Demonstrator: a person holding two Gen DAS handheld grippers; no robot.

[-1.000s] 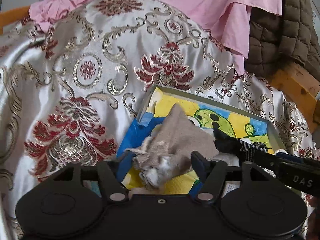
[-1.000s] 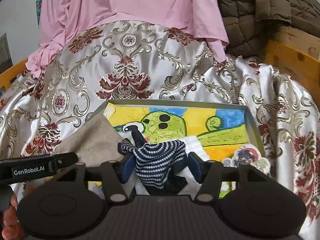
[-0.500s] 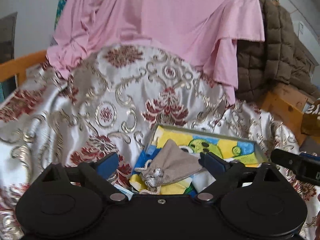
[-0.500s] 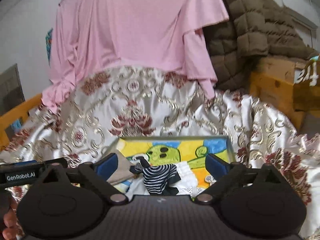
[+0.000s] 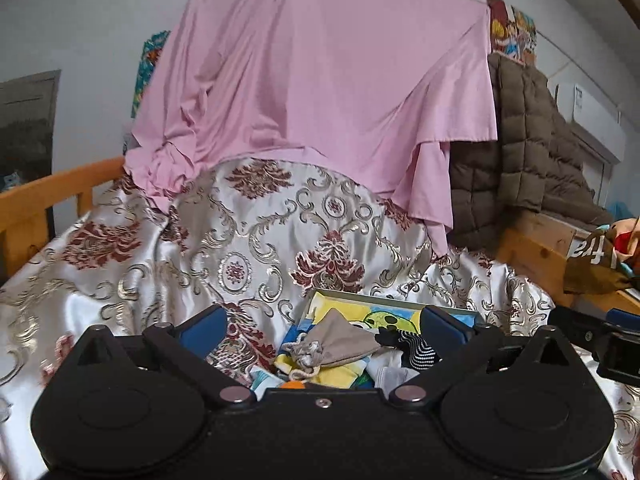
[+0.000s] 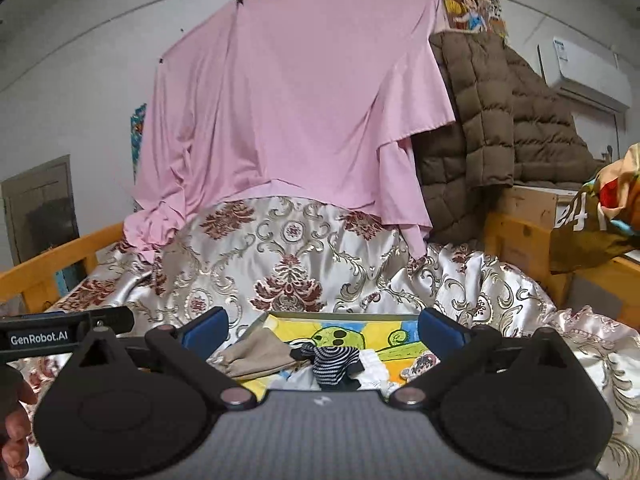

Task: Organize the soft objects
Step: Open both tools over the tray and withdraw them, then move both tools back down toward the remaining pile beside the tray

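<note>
A wide silver satin bedspread with gold scrolls and dark red flowers [image 6: 296,264] covers the bed, and everything else is easiest placed from the shallow grey-rimmed tray with a yellow, blue and green cartoon picture on its floor [image 6: 340,314], which sits on that cloth. Well behind the tray a large pink sheet [image 6: 296,96] hangs from a line on the wall, its lower edge lying on the bedspread, and to the right of the sheet a brown quilted jacket [image 6: 492,128] is slung over a wooden frame. Inside the tray, at its left end, lies a beige drawstring cloth pouch [image 5: 340,342], and just right of it, near the tray's middle, a navy-and-white striped sock [image 6: 334,362] sits on some white cloth [image 6: 372,364]. On the near side of the tray the left gripper [image 5: 322,326] is raised clear of the pouch, its blue-padded jaws opening wide with nothing pinched between them. The right gripper [image 6: 324,328] is likewise clear of the sock, its jaws opening and empty.
</note>
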